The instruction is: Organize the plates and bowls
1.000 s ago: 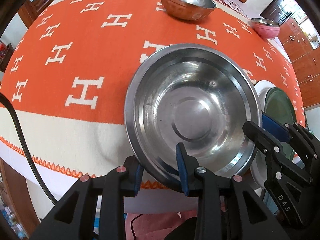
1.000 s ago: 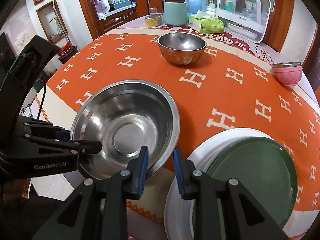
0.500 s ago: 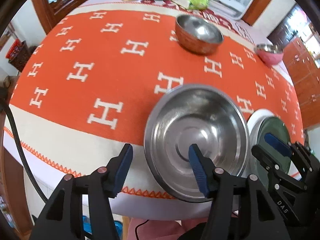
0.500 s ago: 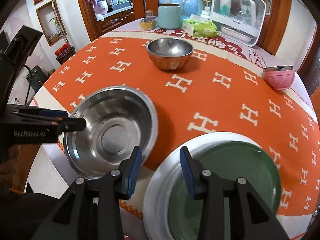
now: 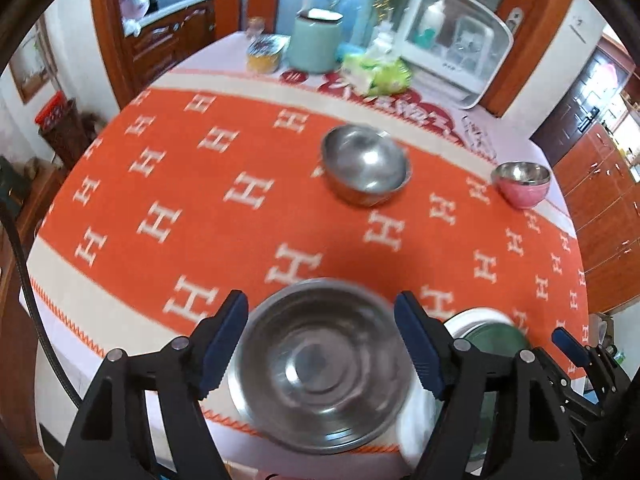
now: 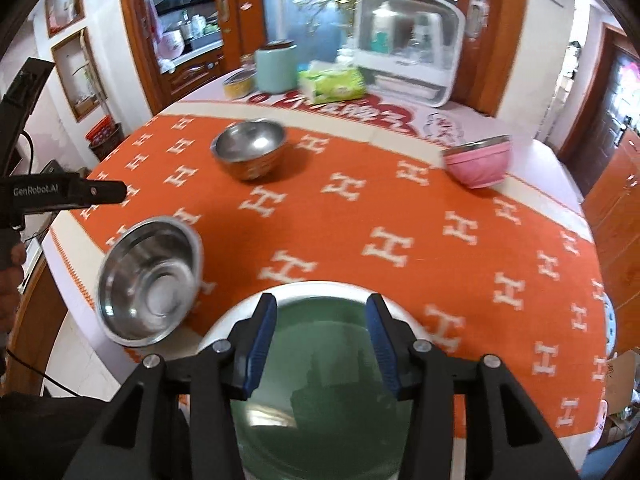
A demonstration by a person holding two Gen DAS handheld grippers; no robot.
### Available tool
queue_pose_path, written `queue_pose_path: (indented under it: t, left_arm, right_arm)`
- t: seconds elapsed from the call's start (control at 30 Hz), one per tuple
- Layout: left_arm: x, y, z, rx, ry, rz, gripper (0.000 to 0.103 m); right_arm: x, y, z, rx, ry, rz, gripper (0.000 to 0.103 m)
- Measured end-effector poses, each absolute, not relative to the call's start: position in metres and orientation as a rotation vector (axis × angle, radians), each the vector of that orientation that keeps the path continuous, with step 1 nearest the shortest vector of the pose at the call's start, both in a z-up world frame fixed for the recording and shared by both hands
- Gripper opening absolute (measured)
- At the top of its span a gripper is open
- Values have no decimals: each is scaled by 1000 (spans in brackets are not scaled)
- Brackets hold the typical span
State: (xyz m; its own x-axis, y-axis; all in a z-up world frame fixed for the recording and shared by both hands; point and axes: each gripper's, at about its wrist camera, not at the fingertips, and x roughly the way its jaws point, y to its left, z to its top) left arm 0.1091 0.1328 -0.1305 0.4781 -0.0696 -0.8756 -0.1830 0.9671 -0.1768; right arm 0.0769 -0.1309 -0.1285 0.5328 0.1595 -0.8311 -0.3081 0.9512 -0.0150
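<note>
The big bowl (image 5: 320, 364) sits free at the near table (image 5: 120, 320) edge, both claws have just been opening and hold nothing, so next bring the wide left claw (image 5: 320, 340) low and straight onto the small bowl (image 5: 366, 168).

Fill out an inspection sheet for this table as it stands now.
Surface: orange H-patterned tablecloth.
Job's things: large steel bowl at near edge; green plate on white plate; steel bowl mid-table; pink bowl far right.
Clutter: mint canister, tissue pack, white rack.
Grippers: left gripper, right gripper, jaws just opening, empty.
Cables: black cable at left.
Surroundings: wooden cabinets.
</note>
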Motion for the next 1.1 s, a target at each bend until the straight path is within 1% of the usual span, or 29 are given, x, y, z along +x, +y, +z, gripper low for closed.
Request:
queue_pose_path:
  t: [0.07, 0.1, 0.17, 0.2, 0.27, 0.43, 0.63, 0.9, 1.1]
  left_arm:
    - [116, 117, -121, -260, 1067, 52, 74]
    - [121, 106, -115, -263, 1065, 40, 75]
    - [128, 90, -105, -269, 1058, 19, 75]
    - [131, 83, -102, -269, 1057, 10, 77]
    - [142, 63, -93, -271, 1057, -25, 79]
    - [165, 18, -74, -232, 1035, -58, 79]
    - [195, -21, -59, -242, 1066, -85, 80]
    - [239, -50, -38, -245, 1071, -65, 80]
    - [274, -66, -21, -223, 1058, -57, 80]
  right_arm:
    - [82, -151, -119, -143, 965, 262, 48]
    - [85, -160, -116, -131, 963, 256, 52]
    - [90, -179, -107, -109, 949, 241, 56]
    - [92, -188, -103, -102, 941, 233, 57]
    - [99, -206, -93, -92, 926, 220, 58]
    - [117, -241, -74, -98, 891, 197, 58]
    - [144, -271, -55, -111, 862, 201, 59]
    - [195, -292, -27, -148, 795, 195, 59]
    - [241, -306, -7, -125, 768, 186, 60]
